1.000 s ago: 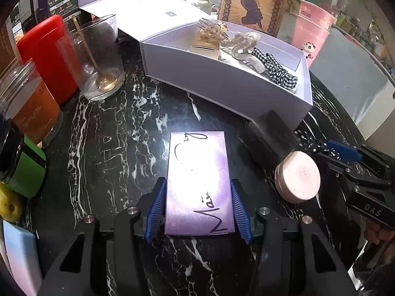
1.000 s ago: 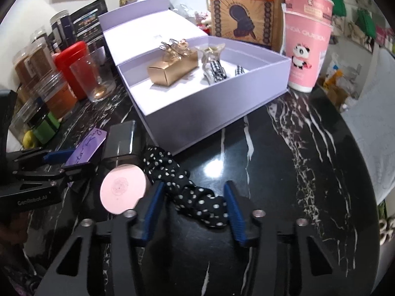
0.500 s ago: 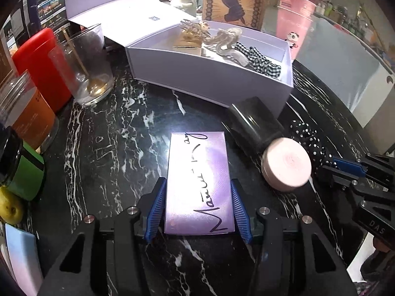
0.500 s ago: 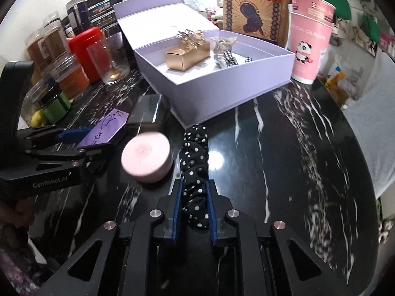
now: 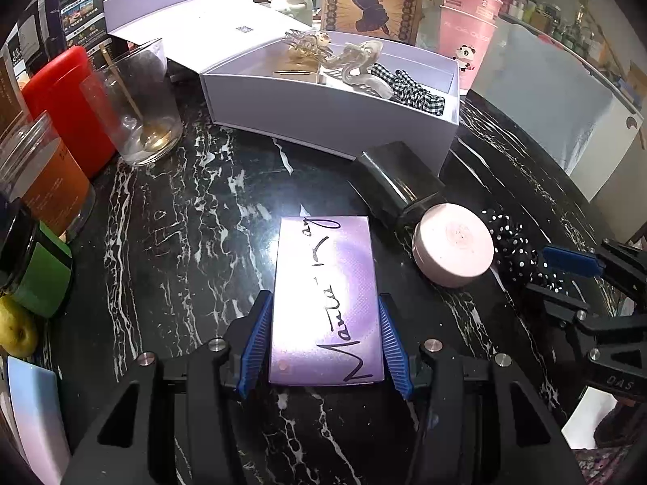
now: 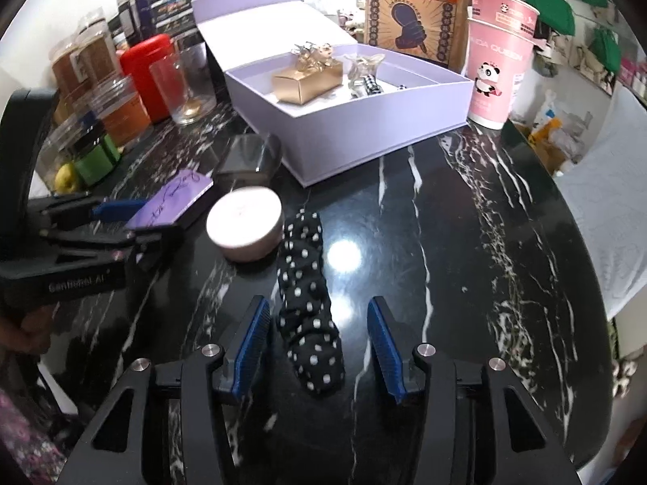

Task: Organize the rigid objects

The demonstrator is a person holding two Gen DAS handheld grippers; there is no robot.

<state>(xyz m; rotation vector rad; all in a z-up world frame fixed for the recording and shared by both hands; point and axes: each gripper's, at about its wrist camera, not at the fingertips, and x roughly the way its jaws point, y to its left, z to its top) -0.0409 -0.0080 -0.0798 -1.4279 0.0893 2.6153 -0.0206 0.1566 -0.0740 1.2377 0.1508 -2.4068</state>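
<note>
left gripper [image 5: 325, 341]: pads pressed on the long sides of the purple card box [image 5: 329, 303], held low at 6 o'clock, likely bound for the box.
right gripper [image 6: 319, 347]: jaws opening, clear of the dotted scrunchie [image 6: 307, 303], which lies loose between them on the marble table [image 6: 465, 242].
lavender box [image 6: 364, 129]: open at 12 o'clock, holding a gold carton [image 6: 305, 83] and clips, so it reads as the collecting place.
pink compact [image 6: 244, 228]: at 10 o'clock beside the scrunchie, not yet stowed.

My black marble table [image 6: 465, 218], lilac box [image 6: 364, 137], pink compact [image 6: 244, 228], dotted scrunchie [image 6: 307, 307], black case [image 6: 250, 159], glass [image 6: 188, 85], jars, pink cups [image 6: 495, 68].
</note>
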